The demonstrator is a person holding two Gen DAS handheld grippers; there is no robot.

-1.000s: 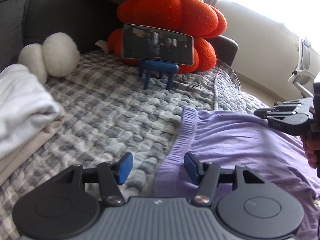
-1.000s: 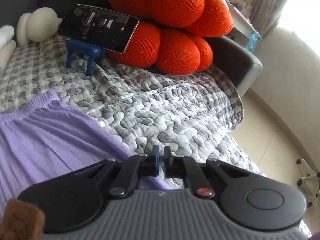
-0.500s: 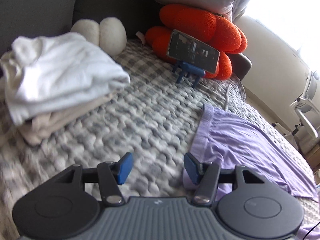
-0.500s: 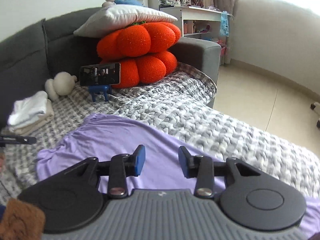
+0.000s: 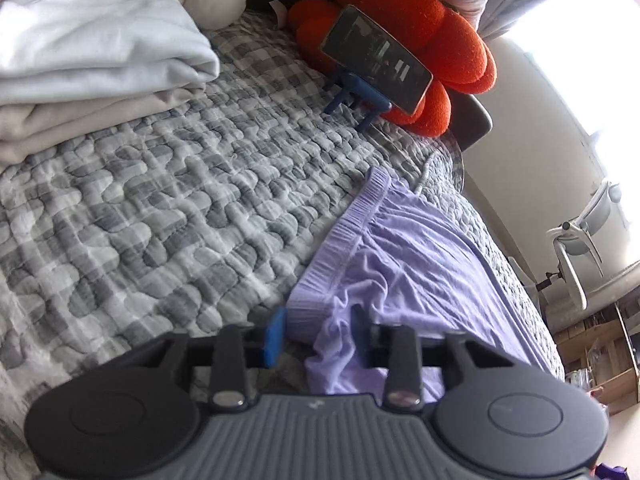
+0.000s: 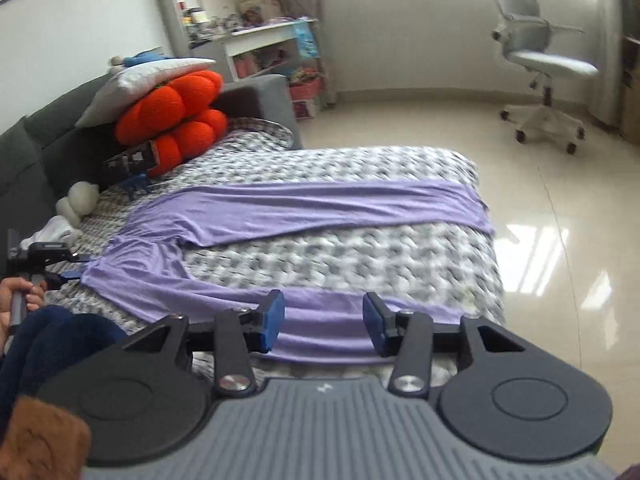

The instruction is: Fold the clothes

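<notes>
- On the quilted sofa bed point(image 5: 168, 216), at far left, a stack of folded clothes point(image 5: 92, 52) lay well apart from the work, white on top of beige.
- Further right, the purple trousers point(image 6: 288, 208) lay spread across the quilt, waistband toward the cushions, both legs running out to the bed's far edge.
- At the near waistband corner, the left gripper point(image 5: 316, 338) was closing its fingers point(image 5: 274, 336); a bunched fold of the purple cloth stood between them, and the right finger was hidden behind it. Whether the pads had bitten yet could not be told.
- Behind, a phone on a blue stand point(image 5: 374, 66) leaned against the orange cushion point(image 5: 432, 40), near the waistband's far end.
- At the right, the right gripper point(image 6: 324, 322) hovered over the nearer trouser leg with its fingers opening and nothing between them.
- Risks, as I judged them: the left fingers might pinch only the top layer of the bunched corner, so the waistband would peel apart when lifted.
- The right fingers, coming down on thin cloth, might also catch the quilt beneath and drag it along.
- A wide sweep toward the cushions might knock the phone stand over.
</notes>
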